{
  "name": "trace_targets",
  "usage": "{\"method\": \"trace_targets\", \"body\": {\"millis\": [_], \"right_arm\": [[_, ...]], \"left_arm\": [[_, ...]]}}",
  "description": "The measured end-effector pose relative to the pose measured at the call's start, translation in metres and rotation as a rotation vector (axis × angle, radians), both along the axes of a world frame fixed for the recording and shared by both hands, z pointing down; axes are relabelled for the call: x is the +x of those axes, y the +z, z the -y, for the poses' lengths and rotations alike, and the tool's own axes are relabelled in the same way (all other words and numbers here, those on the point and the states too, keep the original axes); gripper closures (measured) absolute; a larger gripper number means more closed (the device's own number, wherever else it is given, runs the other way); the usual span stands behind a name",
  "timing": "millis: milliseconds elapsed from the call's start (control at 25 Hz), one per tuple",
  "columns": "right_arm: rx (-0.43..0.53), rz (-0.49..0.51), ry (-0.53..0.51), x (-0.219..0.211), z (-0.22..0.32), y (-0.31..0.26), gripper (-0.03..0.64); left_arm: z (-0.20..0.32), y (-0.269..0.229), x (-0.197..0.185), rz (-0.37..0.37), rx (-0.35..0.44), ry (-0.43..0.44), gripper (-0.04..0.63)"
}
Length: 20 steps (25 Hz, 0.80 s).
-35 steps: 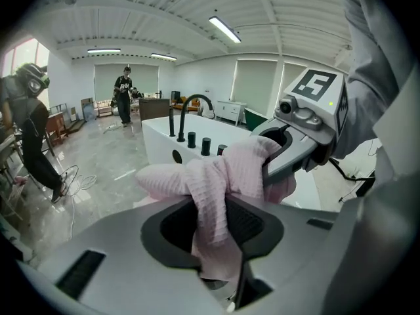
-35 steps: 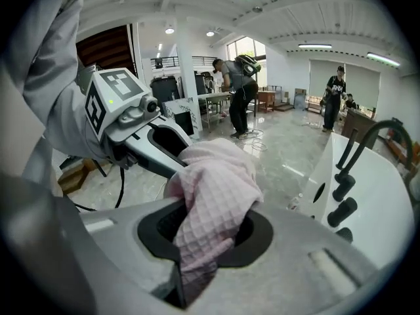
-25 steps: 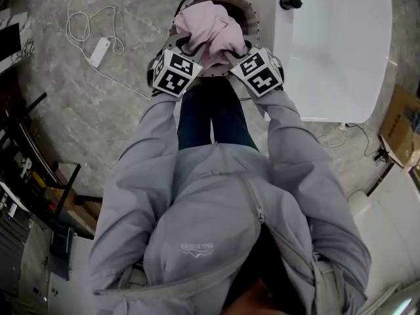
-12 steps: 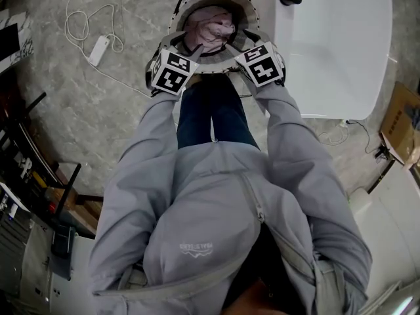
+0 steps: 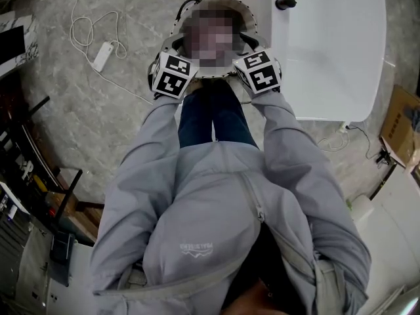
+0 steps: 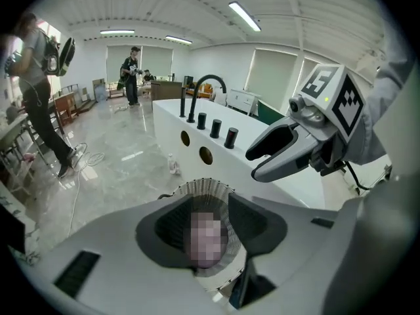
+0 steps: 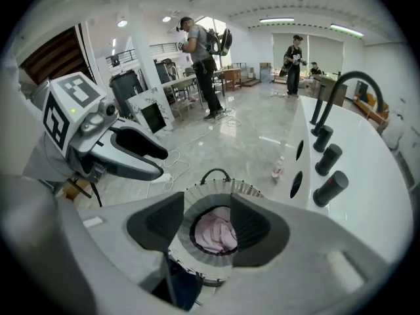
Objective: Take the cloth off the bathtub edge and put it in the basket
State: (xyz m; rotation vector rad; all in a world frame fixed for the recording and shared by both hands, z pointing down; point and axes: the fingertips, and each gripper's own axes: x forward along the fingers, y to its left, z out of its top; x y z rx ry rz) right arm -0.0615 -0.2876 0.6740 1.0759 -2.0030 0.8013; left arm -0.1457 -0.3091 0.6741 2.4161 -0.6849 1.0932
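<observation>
Cloth (image 7: 213, 233) pink; basket (image 7: 211, 191) white, ribbed; bathtub (image 5: 335, 44) white, taps (image 5: 287, 3) black; floor (image 5: 85, 110) grey, marble-veined; jacket (image 5: 216, 222) light grey.

Grey marble floor (image 5: 98, 117): basket (image 7: 218, 188) upright, white bathtub (image 5: 335, 51) just beside, power strip (image 5: 102, 54) with cable (image 5: 82, 28) well apart.

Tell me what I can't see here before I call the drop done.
Cloth: a mosaic patch covers it in the head and left gripper views; only the right gripper view shows it.
Basket floor: hidden under the cloth, all views.
Bathtub far end: cut off by the head view's top edge.
</observation>
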Motion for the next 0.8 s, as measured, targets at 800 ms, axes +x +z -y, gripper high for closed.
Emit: {"method": "trace_targets", "body": {"millis": [800], "right_arm": [[0.447, 0.057, 0.173, 0.023, 0.024, -0.213, 0.612]], "left_arm": [[0.009, -0.206, 0.019, -0.295, 0.273, -0.17, 0.589]]}}
